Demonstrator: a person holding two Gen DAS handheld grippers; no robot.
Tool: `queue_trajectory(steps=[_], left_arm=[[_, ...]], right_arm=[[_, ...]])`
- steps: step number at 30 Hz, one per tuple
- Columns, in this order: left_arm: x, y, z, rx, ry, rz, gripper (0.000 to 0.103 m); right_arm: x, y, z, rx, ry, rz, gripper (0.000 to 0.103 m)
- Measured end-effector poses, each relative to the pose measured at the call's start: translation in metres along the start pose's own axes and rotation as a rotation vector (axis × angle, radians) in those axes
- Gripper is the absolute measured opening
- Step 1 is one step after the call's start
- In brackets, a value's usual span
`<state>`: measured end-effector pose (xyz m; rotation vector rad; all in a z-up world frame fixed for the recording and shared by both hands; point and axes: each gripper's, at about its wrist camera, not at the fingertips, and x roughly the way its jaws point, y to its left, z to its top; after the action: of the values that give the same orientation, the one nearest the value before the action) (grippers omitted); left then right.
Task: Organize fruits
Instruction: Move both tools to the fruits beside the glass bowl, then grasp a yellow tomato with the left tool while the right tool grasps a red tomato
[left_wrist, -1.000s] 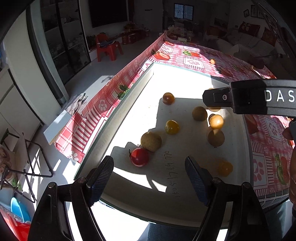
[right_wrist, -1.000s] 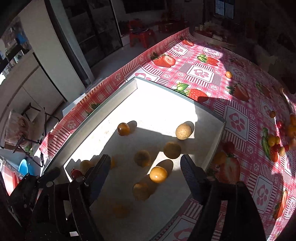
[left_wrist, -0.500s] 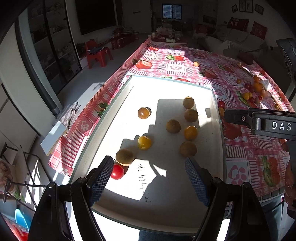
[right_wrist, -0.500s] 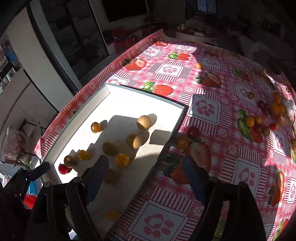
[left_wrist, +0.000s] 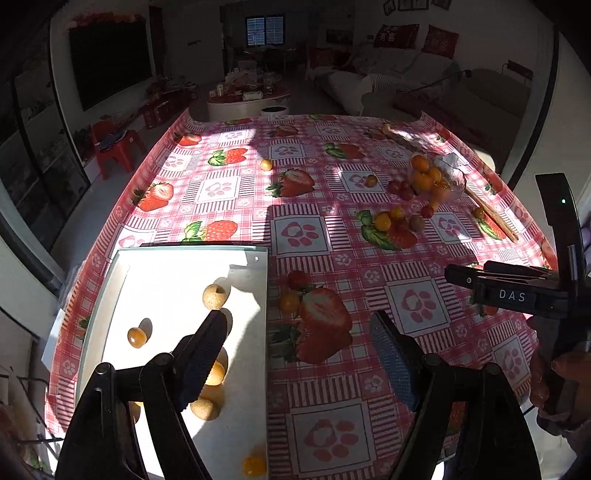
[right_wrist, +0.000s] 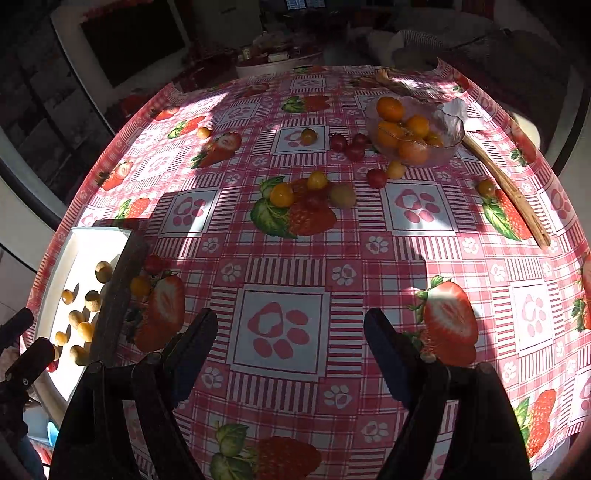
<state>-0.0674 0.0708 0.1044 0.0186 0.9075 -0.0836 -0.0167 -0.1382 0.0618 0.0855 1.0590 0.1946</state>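
Strawberry-print tablecloth (right_wrist: 288, 266), loose fruit scattered, tray (left_wrist: 258, 258) at left part-filled.
Both the left gripper (left_wrist: 299, 354) and right gripper (right_wrist: 290, 343) hover spread and empty, seemingly between picks; next likely target: the cluster (right_wrist: 310, 192) near the bowl (right_wrist: 443, 147), needing a forward reach.
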Motion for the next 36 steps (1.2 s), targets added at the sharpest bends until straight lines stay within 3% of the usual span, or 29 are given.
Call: queue_trajectory(steps=[7, 11, 15, 17, 19, 24, 32, 36], left_arm=[[0.055, -0.046, 0.047, 0.092, 0.014, -0.046, 0.08], [0.099, -0.066, 0.059, 0.157, 0.055, -0.038, 0.08], [0.135, -0.071, 0.065, 0.16, 0.092, -0.043, 0.08], [0.151, -0.072, 0.068, 0.167, 0.109, -0.04, 0.068], [0.164, -0.072, 0.07, 0.169, 0.129, -0.039, 0.067], [0.177, -0.078, 0.075, 0.181, 0.115, -0.063, 0.067], [0.189, -0.092, 0.086, 0.212, 0.081, -0.089, 0.067], [0.191, -0.095, 0.088, 0.206, 0.07, -0.099, 0.065]], right_arm=[[0.006, -0.049, 0.024, 0.066, -0.013, -0.039, 0.084], [0.026, -0.057, 0.028, 0.05, -0.001, -0.043, 0.084], [0.045, -0.058, 0.03, 0.026, 0.004, -0.034, 0.081], [0.052, -0.058, 0.032, 0.015, 0.003, -0.027, 0.076], [0.056, -0.058, 0.035, 0.003, -0.001, -0.022, 0.07], [0.063, -0.059, 0.044, -0.027, -0.024, -0.033, 0.069], [0.075, -0.072, 0.07, 0.052, -0.058, -0.035, 0.069], [0.082, -0.071, 0.081, 0.072, -0.075, -0.035, 0.061]])
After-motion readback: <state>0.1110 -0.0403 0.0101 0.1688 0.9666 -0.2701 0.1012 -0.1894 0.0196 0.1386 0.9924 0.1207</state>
